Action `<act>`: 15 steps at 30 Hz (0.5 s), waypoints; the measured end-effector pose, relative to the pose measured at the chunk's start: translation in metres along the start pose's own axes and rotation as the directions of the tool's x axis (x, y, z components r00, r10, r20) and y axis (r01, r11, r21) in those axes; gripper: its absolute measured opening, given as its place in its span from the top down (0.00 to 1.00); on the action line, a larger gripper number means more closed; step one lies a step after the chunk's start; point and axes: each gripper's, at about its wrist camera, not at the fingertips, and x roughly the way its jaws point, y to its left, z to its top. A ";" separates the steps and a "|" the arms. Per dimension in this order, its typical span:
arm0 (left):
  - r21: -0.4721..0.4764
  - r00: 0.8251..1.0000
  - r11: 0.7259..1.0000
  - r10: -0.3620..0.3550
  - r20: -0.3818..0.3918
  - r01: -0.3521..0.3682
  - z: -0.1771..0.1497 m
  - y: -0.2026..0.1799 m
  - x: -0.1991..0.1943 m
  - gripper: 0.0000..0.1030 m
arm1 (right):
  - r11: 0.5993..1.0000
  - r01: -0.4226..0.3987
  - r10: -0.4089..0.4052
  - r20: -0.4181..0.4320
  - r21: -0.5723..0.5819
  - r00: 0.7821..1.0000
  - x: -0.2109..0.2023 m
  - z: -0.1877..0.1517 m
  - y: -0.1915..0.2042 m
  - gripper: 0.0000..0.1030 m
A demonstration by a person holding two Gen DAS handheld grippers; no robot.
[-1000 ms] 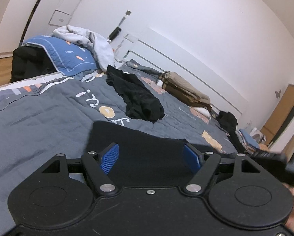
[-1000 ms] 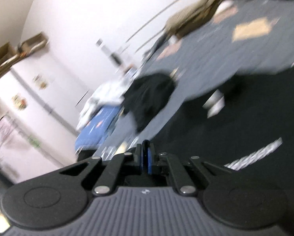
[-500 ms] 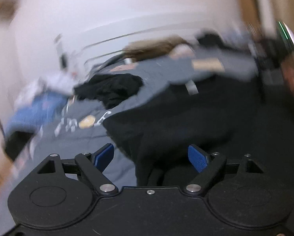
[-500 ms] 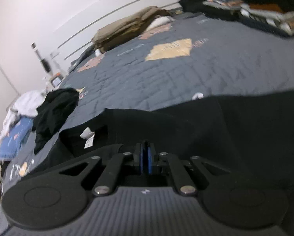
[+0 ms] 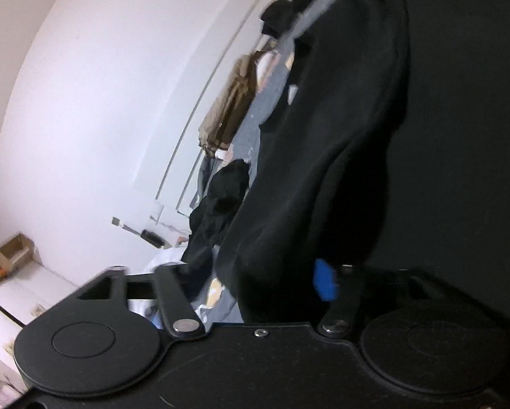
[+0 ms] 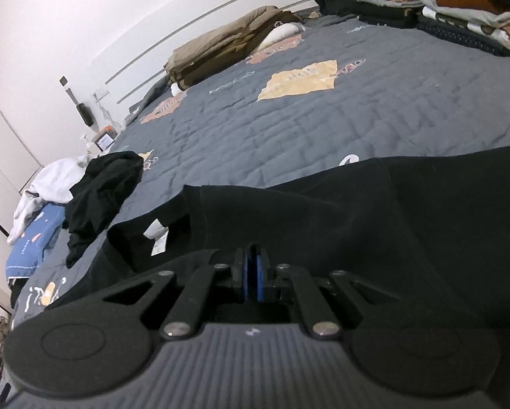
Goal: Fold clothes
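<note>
My black garment (image 6: 374,225) lies spread on the grey quilted bed (image 6: 323,129), along its near edge, with the collar and its white label (image 6: 157,237) turned toward the bed's left side. My right gripper (image 6: 253,274) has its 2 blue pads pressed together right at the cloth. I judge they pinch a thin edge of it, though the fabric between them is too dark to make out. My left gripper (image 5: 272,283) is rolled onto its side and its jaws are closing. A thick fold of the same black garment (image 5: 323,153) sits between them, against the 1 blue pad (image 5: 325,281) I can see. The other pad is hidden behind the cloth, so I cannot tell whether it presses yet.

The fabric looks like soft, light knit: it droops and creases wherever I lift it, keeps no shape of its own, and does not look slippery against the rubbery pads. A single layer could still slide out if I tug hard. I judge the best holds are the firmer stitched parts, the shoulder seam by the collar and the hem, with both hands kept well apart so the panel stays flat.

A crumpled black piece (image 6: 101,197) waits near the bed's left edge, and folded stacks (image 6: 459,10) sit at the far right corner.
</note>
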 end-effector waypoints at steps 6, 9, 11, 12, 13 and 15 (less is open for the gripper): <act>-0.067 0.988 0.992 -0.117 -0.100 0.110 -0.038 0.040 -0.018 0.53 | 1.000 0.007 -0.007 -0.041 -0.013 0.999 0.011 -0.009 0.004 0.96; -0.078 0.974 0.982 -0.184 -0.135 0.175 -0.040 0.039 -0.023 0.57 | 0.999 0.034 -0.035 -0.052 -0.034 0.998 0.017 -0.015 0.006 0.96; -0.084 0.979 0.982 -0.178 -0.102 0.169 -0.037 0.040 -0.031 0.56 | 0.999 0.034 -0.038 -0.094 -0.036 0.995 0.023 -0.016 0.005 0.95; -0.094 0.982 0.982 -0.172 -0.080 0.164 -0.035 0.041 -0.035 0.55 | 0.998 0.036 -0.041 -0.105 -0.047 0.994 0.023 -0.016 0.005 0.94; -0.098 0.985 0.983 -0.161 -0.057 0.155 -0.032 0.043 -0.038 0.55 | 0.998 0.033 -0.039 -0.107 -0.057 0.993 0.020 -0.015 0.005 0.92; -0.085 0.991 0.988 -0.132 -0.014 0.131 -0.025 0.042 -0.044 0.54 | 0.997 0.018 -0.026 -0.113 -0.070 0.993 0.009 -0.012 0.004 0.92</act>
